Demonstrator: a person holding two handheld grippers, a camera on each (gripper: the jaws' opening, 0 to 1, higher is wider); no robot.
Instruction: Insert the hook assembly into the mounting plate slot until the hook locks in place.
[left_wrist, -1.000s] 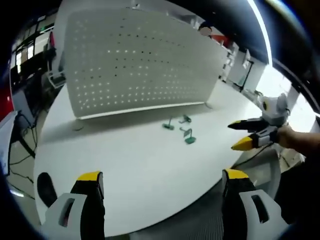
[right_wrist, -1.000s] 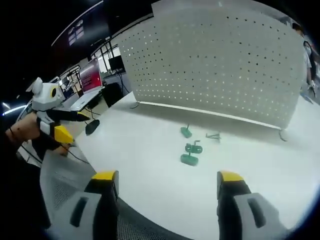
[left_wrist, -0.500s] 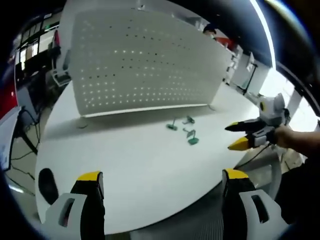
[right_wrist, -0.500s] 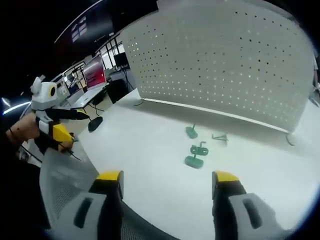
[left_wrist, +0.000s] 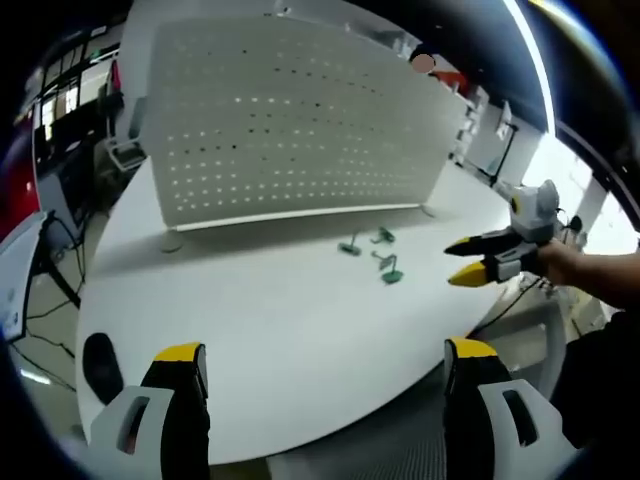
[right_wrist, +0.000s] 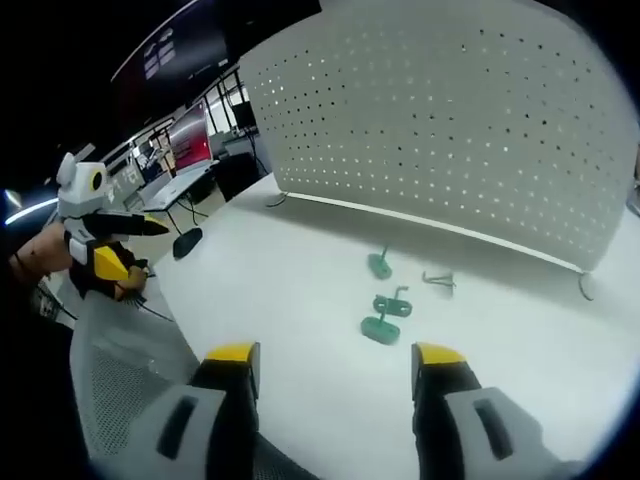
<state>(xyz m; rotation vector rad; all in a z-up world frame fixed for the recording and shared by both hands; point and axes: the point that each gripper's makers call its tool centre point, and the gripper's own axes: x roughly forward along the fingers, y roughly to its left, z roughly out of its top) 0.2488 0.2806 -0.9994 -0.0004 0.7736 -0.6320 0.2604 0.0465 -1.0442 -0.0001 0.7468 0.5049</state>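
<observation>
green hooks (right_wrist: 385, 310) way too tiny to make out their shape, pegboard (right_wrist: 470, 120) chopped off at the top in the right gripper view, dark blob (left_wrist: 102, 362) at the counter (left_wrist: 270, 320) edge too blurry to name, background screens just a smear

Bright, even light — fisheye-bowed edges

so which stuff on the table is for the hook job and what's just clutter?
Job:
- green hooks, loose on the white table
- perforated mounting plate, standing upright behind them
- left gripper and right gripper, both open and empty

Lying about:
- dark mouse-like object at the table edge
</observation>
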